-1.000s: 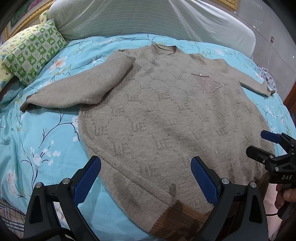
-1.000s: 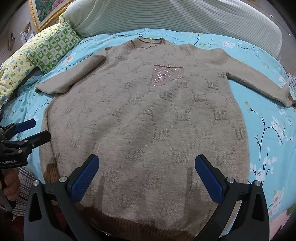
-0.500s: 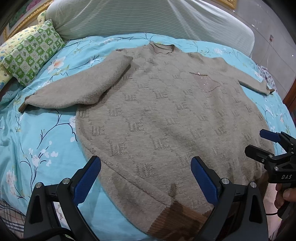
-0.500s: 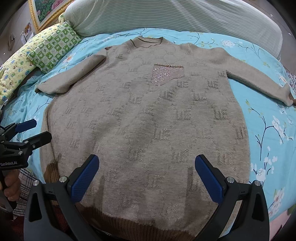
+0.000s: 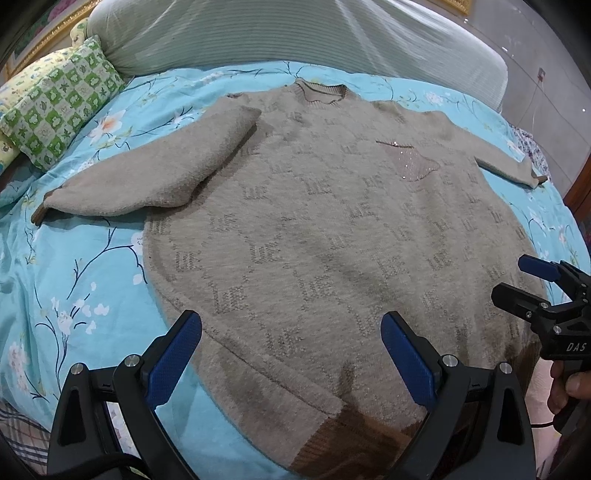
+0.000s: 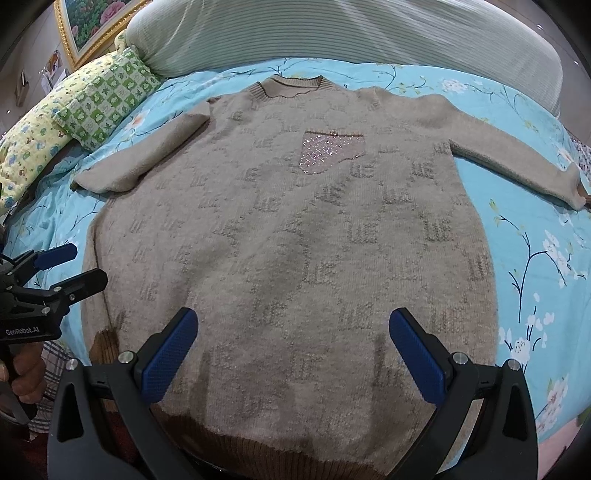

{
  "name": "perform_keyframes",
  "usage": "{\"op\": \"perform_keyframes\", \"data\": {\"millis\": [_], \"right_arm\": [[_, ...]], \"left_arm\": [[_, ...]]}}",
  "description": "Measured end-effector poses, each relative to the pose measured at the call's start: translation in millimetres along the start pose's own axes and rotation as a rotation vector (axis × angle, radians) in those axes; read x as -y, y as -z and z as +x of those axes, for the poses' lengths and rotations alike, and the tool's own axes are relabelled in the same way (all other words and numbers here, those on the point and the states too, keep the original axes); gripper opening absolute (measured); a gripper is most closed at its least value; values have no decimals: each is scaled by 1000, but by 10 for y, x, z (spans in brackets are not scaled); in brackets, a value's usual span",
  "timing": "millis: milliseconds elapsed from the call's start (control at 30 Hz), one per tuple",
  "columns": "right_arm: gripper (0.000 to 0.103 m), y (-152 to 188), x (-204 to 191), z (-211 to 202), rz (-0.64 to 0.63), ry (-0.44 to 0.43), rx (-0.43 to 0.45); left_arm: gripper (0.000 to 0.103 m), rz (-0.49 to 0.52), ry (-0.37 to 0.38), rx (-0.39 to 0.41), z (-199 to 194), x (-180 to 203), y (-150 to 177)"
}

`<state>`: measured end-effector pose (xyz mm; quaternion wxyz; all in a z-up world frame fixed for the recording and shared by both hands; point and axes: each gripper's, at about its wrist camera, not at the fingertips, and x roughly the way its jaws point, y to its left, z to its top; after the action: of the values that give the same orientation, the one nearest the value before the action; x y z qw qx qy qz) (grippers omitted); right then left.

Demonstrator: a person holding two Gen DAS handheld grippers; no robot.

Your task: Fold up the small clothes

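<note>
A beige knit sweater [image 5: 332, 229] with a sparkly chest pocket [image 6: 325, 151] lies flat, face up, on the blue floral bed sheet [image 5: 81, 266], also in the right wrist view [image 6: 295, 240]. Both sleeves are spread out to the sides. My left gripper [image 5: 291, 332] is open and empty above the sweater's lower left hem. My right gripper [image 6: 291, 328] is open and empty above the lower middle hem. Each gripper shows at the edge of the other's view: the right one [image 5: 532, 280], the left one [image 6: 70, 266].
A green checked pillow [image 5: 59, 103] and a yellow pillow [image 6: 33, 140] lie at the bed's far left. A pale striped bolster [image 5: 295, 33] runs along the head of the bed. A framed picture [image 6: 92, 26] hangs at the far left.
Both grippers have shifted slightly over the hem, so the sweater sits a little higher in the left wrist view. The sweater has not moved.
</note>
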<state>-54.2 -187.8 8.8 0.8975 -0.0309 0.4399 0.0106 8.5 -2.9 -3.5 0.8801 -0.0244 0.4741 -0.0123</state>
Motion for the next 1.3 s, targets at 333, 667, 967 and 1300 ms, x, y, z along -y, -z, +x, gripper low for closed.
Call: {"op": "perform_keyframes", "data": {"millis": [333,667,967,1300], "right_arm": [[103,-67,347,-44,94,-11,30],[103,-129,1251,-190,295,16,55],[103,-277,2633,-370,551,129,122],[61,-688,4117,-320,748,259,199]], "left_arm": [[98,28,6,-19,96,68,-150],[98,48,5,-4,221,158,-484],[98,61,-13,4,417,233,-821],[98,88,-23,0,752,237,-1157]]}}
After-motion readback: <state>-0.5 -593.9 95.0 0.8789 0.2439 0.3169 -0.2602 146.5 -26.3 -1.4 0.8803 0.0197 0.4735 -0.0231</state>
